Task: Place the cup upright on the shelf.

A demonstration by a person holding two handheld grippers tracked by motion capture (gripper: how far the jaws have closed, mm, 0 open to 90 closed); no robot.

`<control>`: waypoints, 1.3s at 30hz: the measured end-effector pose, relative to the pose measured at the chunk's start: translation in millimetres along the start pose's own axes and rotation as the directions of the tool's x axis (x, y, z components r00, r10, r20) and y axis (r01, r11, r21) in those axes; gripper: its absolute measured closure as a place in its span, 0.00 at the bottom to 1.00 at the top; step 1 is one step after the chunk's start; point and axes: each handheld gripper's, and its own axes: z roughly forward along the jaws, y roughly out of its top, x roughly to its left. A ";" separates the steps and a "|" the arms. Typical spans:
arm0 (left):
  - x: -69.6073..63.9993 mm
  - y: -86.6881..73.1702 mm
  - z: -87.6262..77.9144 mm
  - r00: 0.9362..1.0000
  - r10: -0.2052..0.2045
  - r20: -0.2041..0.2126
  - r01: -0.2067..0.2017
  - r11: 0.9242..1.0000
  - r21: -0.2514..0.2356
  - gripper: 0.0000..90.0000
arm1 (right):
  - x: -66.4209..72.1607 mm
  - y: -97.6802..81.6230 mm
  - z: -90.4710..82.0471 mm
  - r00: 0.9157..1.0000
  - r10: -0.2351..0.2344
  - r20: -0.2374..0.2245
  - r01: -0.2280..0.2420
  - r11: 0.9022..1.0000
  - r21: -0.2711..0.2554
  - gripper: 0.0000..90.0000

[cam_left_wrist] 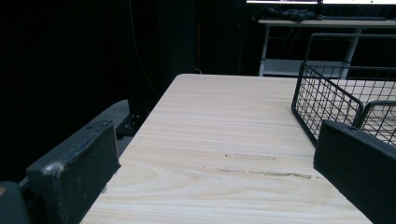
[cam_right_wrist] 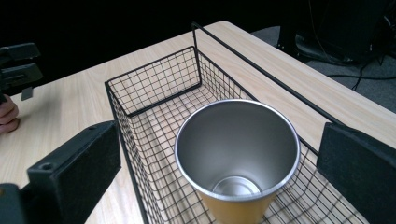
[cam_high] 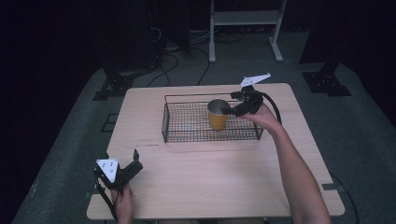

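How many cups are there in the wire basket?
1. The orange cup with a steel inside stands upright in the right half of the wire basket, between the open jaws of the right tool. No other cup is visible.

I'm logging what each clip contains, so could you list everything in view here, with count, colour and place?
cup: one, yellow outside with a silver inside, upright in the basket, towards its right half.
basket: one, black wire, on the far middle of the table.
table: one, light wood, centre of the high view.
shelf frame: one, pale grey, on the floor beyond the table.
cables: several, black, on the grey floor behind the table.
left gripper: one, black, at the table's near left corner, jaws open with nothing between them.
right gripper: one, black, at the cup's rim over the basket, jaws open either side of the cup.
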 end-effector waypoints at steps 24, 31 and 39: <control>0.7 -0.2 -0.8 1.000 -0.004 0.007 0.004 1.000 -0.003 0.00 | 23.0 -19.4 -35.7 0.998 -0.008 -0.059 0.006 0.999 -0.046 0.00; 0.9 -0.1 -0.3 1.000 -0.004 0.007 0.004 1.000 -0.003 0.00 | 26.9 -26.8 -43.9 0.997 -0.003 -0.076 -0.001 0.999 -0.053 0.00; 0.5 -0.1 -0.7 1.000 -0.001 0.007 0.002 1.000 -0.003 0.00 | 32.1 -36.8 -55.0 0.997 0.003 -0.082 -0.008 0.998 -0.056 0.00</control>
